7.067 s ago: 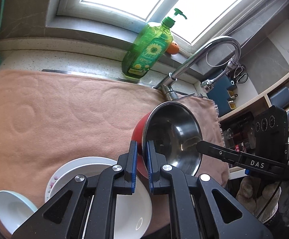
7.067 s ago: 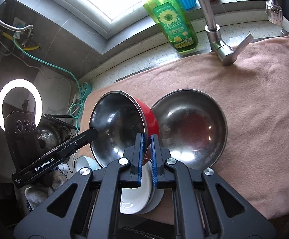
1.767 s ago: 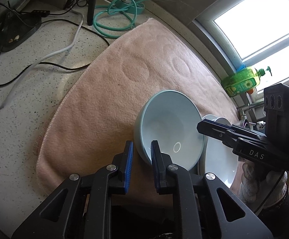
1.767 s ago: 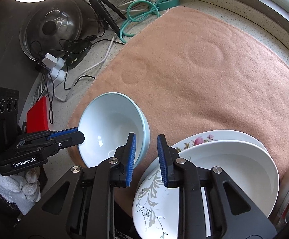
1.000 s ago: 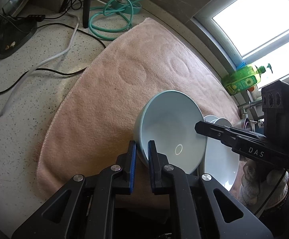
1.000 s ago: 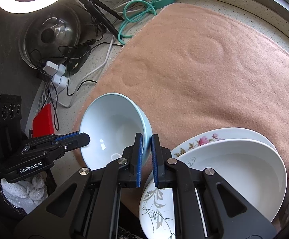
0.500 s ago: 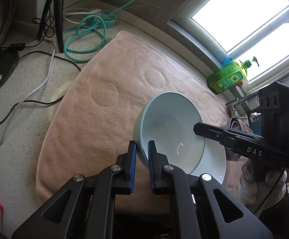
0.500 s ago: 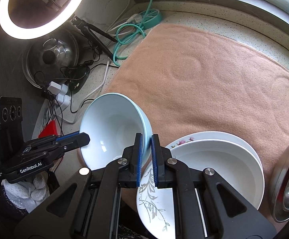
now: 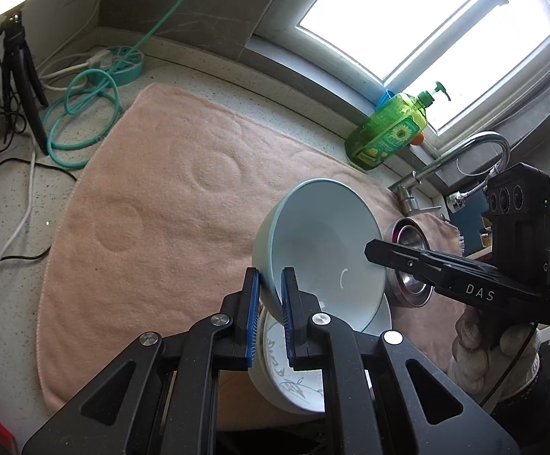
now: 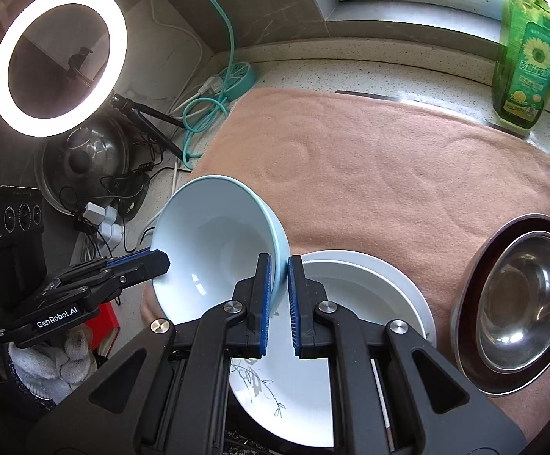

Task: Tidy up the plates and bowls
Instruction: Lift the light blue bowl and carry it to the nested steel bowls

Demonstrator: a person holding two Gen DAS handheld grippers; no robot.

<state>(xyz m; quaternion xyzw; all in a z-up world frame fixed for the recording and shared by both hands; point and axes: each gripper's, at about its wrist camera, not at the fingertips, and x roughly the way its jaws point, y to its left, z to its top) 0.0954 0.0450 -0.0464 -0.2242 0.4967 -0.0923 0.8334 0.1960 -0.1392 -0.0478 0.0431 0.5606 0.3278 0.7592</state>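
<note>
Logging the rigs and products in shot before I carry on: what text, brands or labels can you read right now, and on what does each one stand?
"DAS": white letters on the right gripper, seen from the left wrist.
"GenRobot.AI": white letters on the left gripper, seen from the right wrist.
Green soap bottle: sunflower label with printed characters, too small and blurred to read.
No readable text on the pale blue bowl or the plates.
</note>
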